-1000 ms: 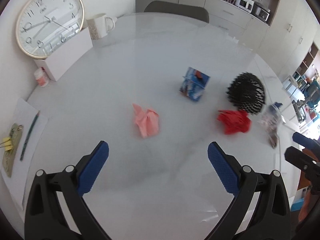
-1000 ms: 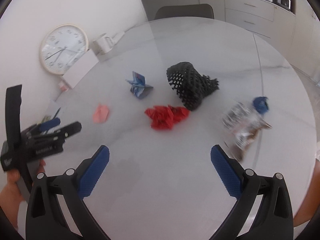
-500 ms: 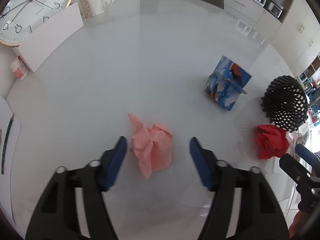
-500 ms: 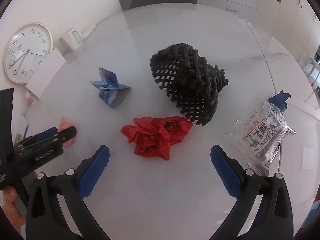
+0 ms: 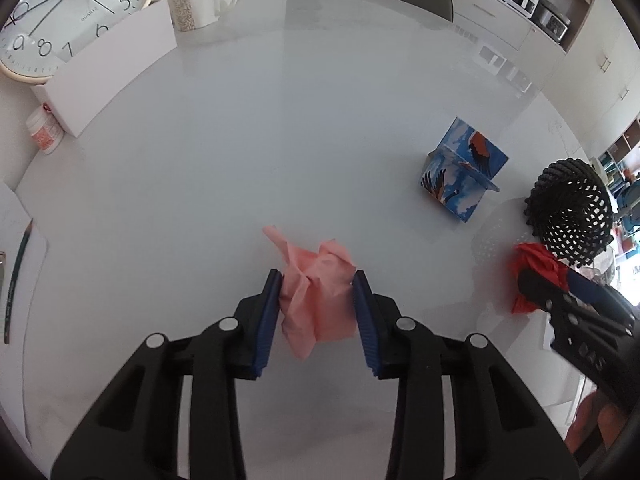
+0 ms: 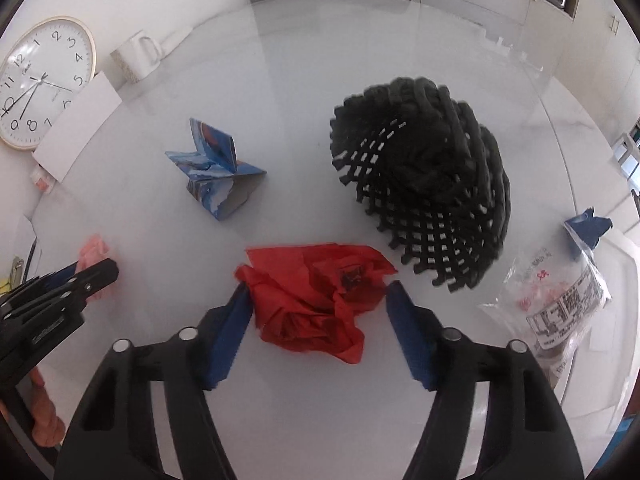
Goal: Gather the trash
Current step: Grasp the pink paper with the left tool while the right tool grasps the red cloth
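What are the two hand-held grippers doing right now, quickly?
Left hand-held gripper: closing, pads pressing the crumpled pink paper.
Right hand-held gripper: closing around the crumpled red paper, not yet gripping it.

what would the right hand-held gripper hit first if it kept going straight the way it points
Most likely the crumpled red paper, already between the closing jaws of the right hand-held gripper, then the white table just under it.
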Tool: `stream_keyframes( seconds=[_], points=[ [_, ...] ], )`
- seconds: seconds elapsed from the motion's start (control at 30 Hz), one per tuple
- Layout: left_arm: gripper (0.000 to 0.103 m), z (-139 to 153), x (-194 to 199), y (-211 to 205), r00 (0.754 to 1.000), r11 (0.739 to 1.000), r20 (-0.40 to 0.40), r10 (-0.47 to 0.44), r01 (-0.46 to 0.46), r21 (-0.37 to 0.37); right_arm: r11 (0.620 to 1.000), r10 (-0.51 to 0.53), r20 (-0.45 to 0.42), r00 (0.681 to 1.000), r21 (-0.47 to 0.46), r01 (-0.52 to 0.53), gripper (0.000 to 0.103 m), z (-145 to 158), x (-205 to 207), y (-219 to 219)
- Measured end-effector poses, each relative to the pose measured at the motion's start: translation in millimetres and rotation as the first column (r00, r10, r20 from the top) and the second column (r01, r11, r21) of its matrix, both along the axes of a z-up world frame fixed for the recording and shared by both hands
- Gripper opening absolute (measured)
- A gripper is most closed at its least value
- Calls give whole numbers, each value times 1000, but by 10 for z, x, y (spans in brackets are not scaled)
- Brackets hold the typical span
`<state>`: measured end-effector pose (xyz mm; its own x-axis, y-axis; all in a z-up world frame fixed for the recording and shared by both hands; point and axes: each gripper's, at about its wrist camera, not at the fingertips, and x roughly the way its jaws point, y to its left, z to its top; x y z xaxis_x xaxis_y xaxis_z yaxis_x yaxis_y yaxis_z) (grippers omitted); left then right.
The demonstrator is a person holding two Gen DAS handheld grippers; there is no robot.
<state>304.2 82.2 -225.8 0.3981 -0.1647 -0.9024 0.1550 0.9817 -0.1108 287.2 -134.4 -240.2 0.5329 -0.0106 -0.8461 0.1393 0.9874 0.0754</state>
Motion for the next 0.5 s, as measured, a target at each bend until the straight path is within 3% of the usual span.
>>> stream_keyframes(
  seconds=[0.13,0.5],
  points=[
    [36,123,-68,-2,1000,1000,3,-8,8,6,1000,9,9,1000,18,-9,53,71,-59,-31],
    [36,694,-525,-280,992,995,77,-96,96,-1,997,36,76,996,63,-41,52,555,-724,-198]
  ],
)
